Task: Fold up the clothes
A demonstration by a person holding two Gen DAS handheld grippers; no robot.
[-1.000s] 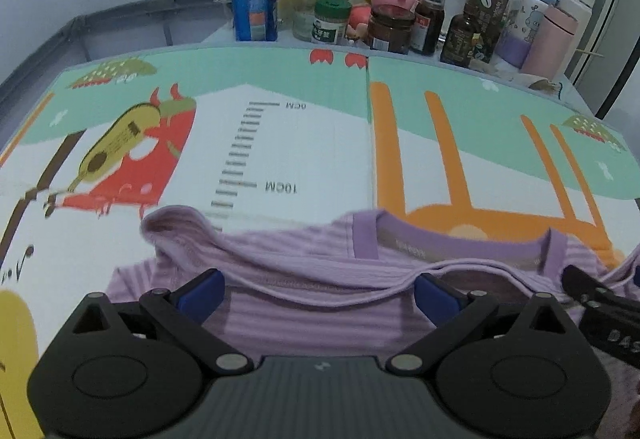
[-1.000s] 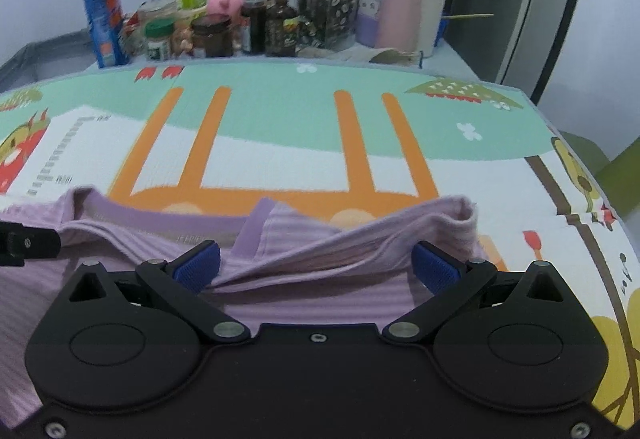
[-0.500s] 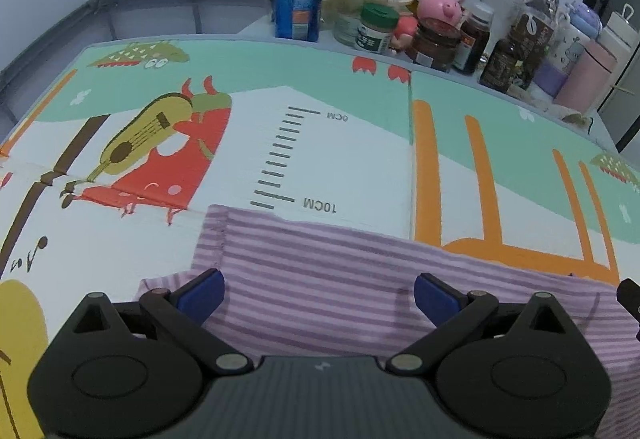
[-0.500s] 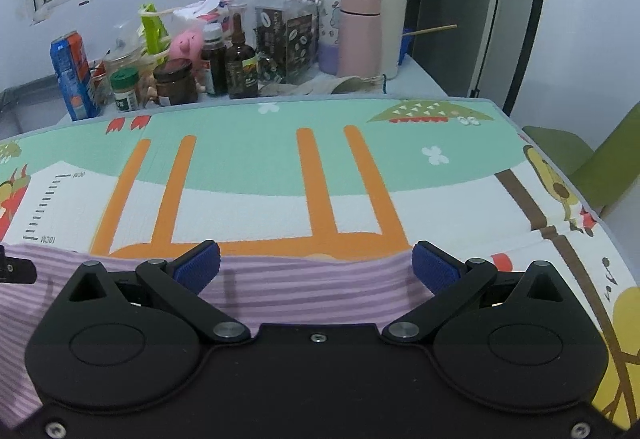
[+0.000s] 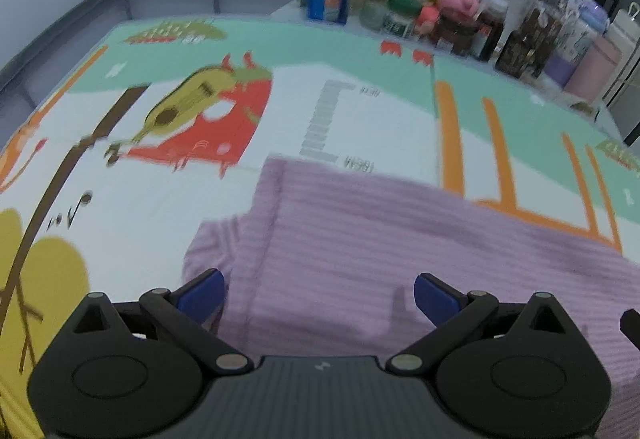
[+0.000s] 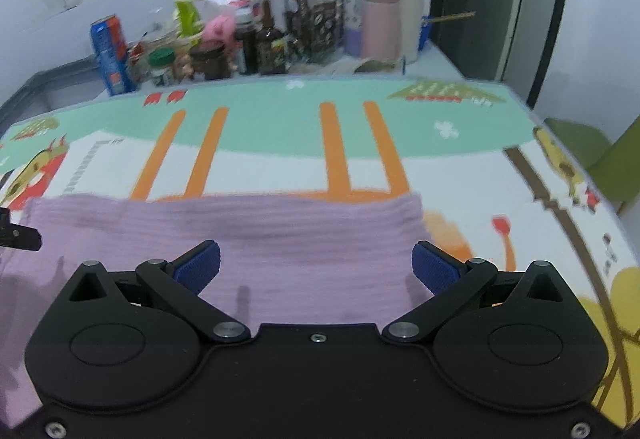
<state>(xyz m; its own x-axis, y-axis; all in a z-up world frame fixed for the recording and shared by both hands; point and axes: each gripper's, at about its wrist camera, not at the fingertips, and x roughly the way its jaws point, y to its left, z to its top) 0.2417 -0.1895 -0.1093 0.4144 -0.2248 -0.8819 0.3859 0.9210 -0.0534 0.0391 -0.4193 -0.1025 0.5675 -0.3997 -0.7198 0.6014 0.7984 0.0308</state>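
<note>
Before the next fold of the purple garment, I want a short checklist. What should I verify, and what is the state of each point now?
1. Left gripper open, nothing held: ok.
2. Right gripper open, nothing held: ok.
3. Purple striped garment lies flat on the play mat: mostly ok; its far edge looks straight in the right wrist view.
4. Left side is neat: not ok; a piece of cloth sticks out beyond the folded edge.
5. Garment is away from the bottles and jars at the far end: ok.
6. Near edge of the garment is aligned: cannot tell; the grippers hide it.
</note>
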